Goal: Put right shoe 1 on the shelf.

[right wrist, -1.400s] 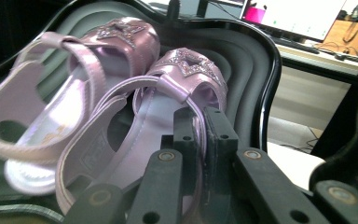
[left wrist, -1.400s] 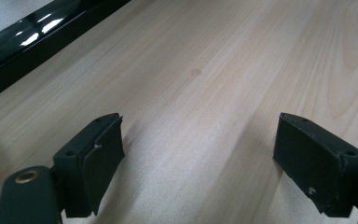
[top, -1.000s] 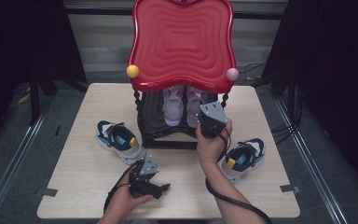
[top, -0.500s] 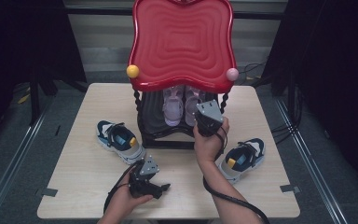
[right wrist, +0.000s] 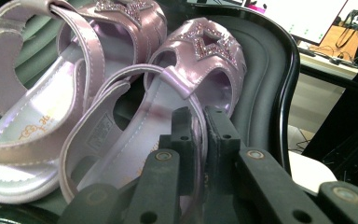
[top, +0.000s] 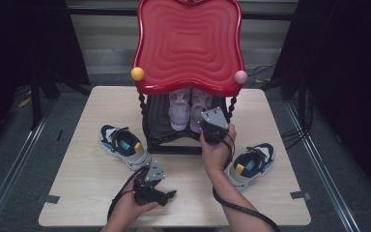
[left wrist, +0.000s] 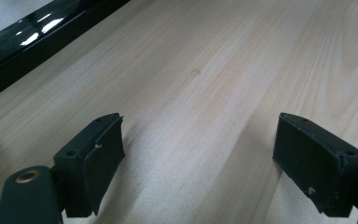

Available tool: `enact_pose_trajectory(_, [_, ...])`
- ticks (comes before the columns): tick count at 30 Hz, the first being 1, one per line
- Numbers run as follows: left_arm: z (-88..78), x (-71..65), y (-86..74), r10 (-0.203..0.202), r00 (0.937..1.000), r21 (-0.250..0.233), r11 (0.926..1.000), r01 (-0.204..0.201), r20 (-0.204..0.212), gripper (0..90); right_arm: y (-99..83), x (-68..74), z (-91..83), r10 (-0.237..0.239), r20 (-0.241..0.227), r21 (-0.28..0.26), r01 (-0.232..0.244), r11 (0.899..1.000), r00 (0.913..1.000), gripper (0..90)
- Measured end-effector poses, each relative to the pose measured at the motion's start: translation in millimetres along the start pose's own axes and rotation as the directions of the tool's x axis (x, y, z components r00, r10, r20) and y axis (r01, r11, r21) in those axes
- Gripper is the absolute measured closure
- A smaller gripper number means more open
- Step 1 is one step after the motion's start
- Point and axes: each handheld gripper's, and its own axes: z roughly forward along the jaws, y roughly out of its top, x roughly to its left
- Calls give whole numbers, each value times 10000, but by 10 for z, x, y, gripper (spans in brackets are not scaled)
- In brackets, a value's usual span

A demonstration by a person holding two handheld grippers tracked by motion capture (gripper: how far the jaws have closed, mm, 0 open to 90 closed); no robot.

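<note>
since one second ago the right hand-held gripper (top: 207, 126) has moved forward and a little lower, from above the front edge of the stand to the pink sandals on its lower shelf, while the left one has not moved. in the right gripper view its jaws are closed narrow on the thin rim at the side of the right pink sandal (right wrist: 177, 107), which lies flat on the dark lower shelf (right wrist: 265, 93) with its glitter star toe pointing away. the left pink sandal (right wrist: 51, 79) lies just beside it, touching it. the shelf belongs to a small stand with a wavy red top (top: 189, 43); a yellow ball (top: 137, 73) and a pink ball (top: 240, 76) sit on its front corners. on the desk (top: 92, 169), one blue and grey sneaker (top: 124, 146) lies left of the stand and a second sneaker (top: 251, 164) lies right of it, near the right forearm. the left hand-held gripper (top: 170, 194) rests low on the desk near the front edge, jaws wide apart, with bare wood between them.
</note>
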Motion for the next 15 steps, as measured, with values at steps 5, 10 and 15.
enact_pose_trajectory(5, [1,-1,1,17,10000,-27,10000,-17,19,153,-6,-27,-21,24,-246,119,-21,9999,9997,714])
enact_pose_trajectory(10, [0,-1,0,22,10000,-23,10000,-22,14,153,-17,-46,-99,61,-614,69,-57,10000,9981,606])
enact_pose_trajectory(15, [0,-2,1,11,10000,-22,10000,-11,16,153,-28,-95,-209,-208,-1050,-27,206,9998,9943,529])
